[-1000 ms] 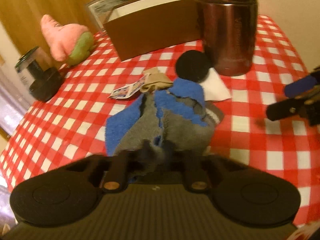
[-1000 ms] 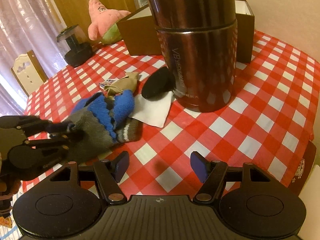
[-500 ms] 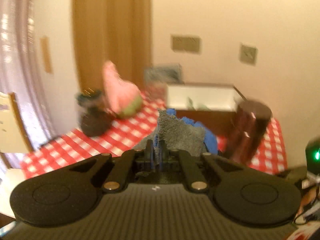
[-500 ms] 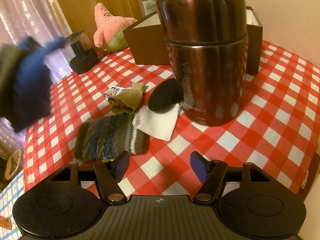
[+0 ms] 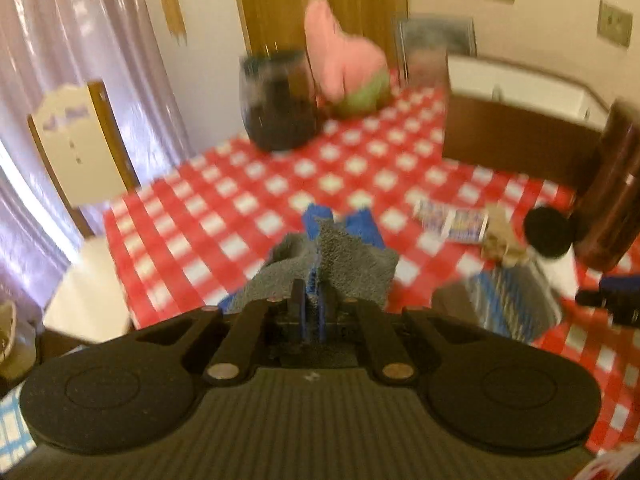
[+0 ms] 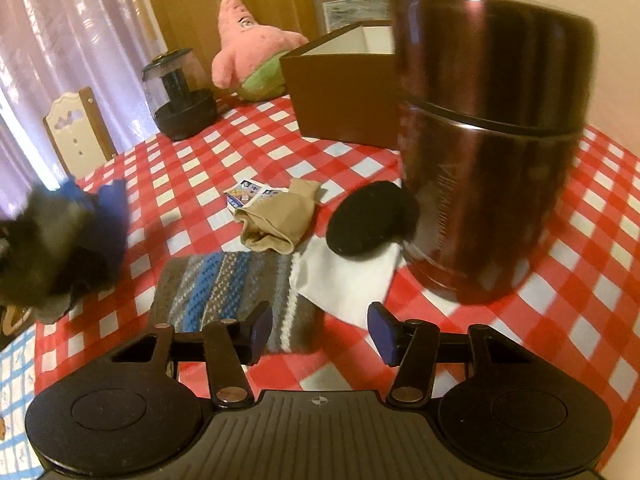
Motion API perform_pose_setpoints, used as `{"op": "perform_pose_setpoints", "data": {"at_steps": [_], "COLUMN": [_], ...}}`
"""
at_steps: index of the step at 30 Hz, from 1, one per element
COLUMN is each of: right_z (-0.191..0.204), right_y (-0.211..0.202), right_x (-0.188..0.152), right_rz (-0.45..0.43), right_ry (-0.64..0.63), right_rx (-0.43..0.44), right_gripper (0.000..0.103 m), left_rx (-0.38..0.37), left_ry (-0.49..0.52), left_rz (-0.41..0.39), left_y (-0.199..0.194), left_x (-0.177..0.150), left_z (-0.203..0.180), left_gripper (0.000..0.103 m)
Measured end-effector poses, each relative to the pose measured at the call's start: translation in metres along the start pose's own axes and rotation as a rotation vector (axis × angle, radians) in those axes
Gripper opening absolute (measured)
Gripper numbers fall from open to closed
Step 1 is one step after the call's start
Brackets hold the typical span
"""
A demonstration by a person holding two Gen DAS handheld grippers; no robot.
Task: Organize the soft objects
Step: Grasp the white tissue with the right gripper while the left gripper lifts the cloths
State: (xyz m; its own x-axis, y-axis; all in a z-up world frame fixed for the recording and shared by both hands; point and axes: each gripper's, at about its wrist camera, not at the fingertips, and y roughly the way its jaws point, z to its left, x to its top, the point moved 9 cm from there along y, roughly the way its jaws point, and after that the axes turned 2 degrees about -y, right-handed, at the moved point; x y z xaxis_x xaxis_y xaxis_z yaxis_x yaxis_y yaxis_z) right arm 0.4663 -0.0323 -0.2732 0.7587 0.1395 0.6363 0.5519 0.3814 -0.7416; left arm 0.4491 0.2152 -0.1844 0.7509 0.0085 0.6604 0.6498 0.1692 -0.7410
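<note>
While left gripper (image 5: 311, 307) clamps one grey-blue sock (image 5: 340, 264), one striped sock (image 6: 236, 292) lies flat

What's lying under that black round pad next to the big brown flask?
A white cloth lies under the black pad, spreading toward the striped knit piece. The pad also leans against the flask. How far the cloth runs beneath it is hidden.

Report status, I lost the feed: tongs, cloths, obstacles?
Left tongs shut on grey-blue cloth, lifted. Right tongs closing, empty, over striped sock. Flask close by.
</note>
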Motion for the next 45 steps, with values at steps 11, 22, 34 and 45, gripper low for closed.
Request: {"op": "perform_pose_setpoints", "data": {"at_steps": [11, 22, 34, 45], "right_z": [0.000, -0.008, -0.005, -0.016], "right_y": [0.049, -0.014, -0.081, -0.112], "right_x": [0.008, 0.011, -0.002, -0.010], "right_rz": [0.029, -0.057, -0.083, -0.092], "right_ry": [-0.042, 0.011, 0.082, 0.106], "right_rx": [-0.029, -0.015, -0.010, -0.011], "right_gripper": [0.014, 0.003, 0.003, 0.003], "left_rx": [-0.055, -0.075, -0.056, -0.061], "left_ry": [0.013, 0.099, 0.208, 0.199], "left_rz": [0.114, 0.114, 0.128, 0.010], "left_y": [0.039, 0.040, 0.061, 0.006], "left_x": [-0.034, -0.039, -0.049, -0.024], "left_z": [-0.009, -0.011, -0.020, -0.007], "left_gripper": [0.014, 0.055, 0.010, 0.008]}}
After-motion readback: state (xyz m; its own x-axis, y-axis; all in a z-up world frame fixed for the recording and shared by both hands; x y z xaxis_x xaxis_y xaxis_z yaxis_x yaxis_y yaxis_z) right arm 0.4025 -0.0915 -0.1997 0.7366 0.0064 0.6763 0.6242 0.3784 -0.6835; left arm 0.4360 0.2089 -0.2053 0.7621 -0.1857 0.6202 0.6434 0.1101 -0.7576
